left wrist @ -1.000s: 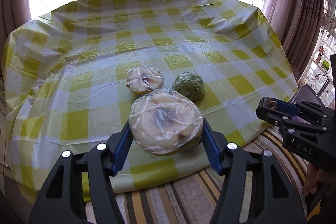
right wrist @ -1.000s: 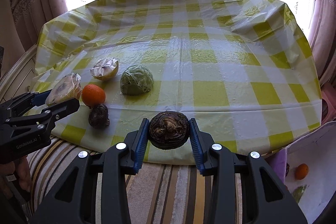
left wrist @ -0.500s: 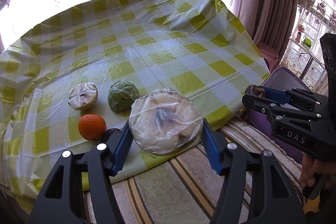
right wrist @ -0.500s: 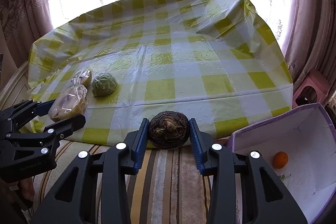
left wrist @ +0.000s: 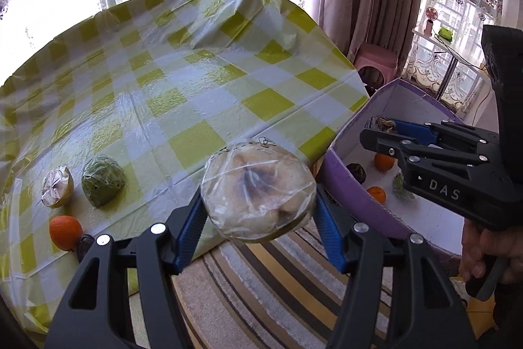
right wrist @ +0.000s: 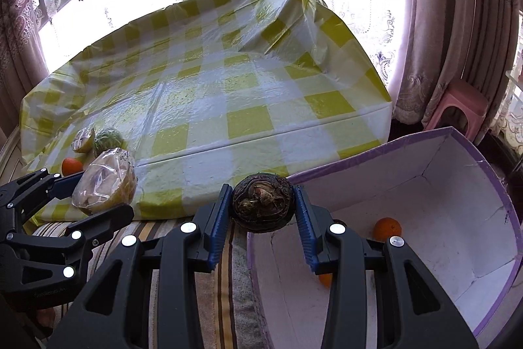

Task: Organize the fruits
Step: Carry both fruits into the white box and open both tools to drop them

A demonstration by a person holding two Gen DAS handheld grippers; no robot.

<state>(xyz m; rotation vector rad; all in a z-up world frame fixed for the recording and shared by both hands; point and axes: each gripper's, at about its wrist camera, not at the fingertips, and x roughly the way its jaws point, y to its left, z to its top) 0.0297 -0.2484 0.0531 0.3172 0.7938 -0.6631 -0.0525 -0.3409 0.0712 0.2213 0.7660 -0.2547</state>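
Note:
My left gripper (left wrist: 258, 208) is shut on a large plastic-wrapped pale fruit (left wrist: 258, 192), held past the table's near edge, left of the purple box (left wrist: 346, 185). My right gripper (right wrist: 263, 201) is shut on a dark brown rough fruit (right wrist: 261, 201), held over the near left rim of the purple box (right wrist: 457, 254). On the checked tablecloth (left wrist: 196, 94) lie a wrapped green fruit (left wrist: 103, 182), a small wrapped pale fruit (left wrist: 57, 190), an orange (left wrist: 65, 233) and a dark fruit (left wrist: 84, 246). Inside the box lie oranges (left wrist: 384, 161), a dark fruit (left wrist: 356, 171) and a green one (left wrist: 400, 187).
A striped cover (left wrist: 261, 290) lies below both grippers between the table and the box. A pink stool (right wrist: 457, 110) stands by the curtains (right wrist: 457, 22) at the right. The window runs behind the table.
Both grippers have swung to the right with their fruits, from over the table toward the purple box. The box has come into the left wrist view and fills more of the right wrist view.

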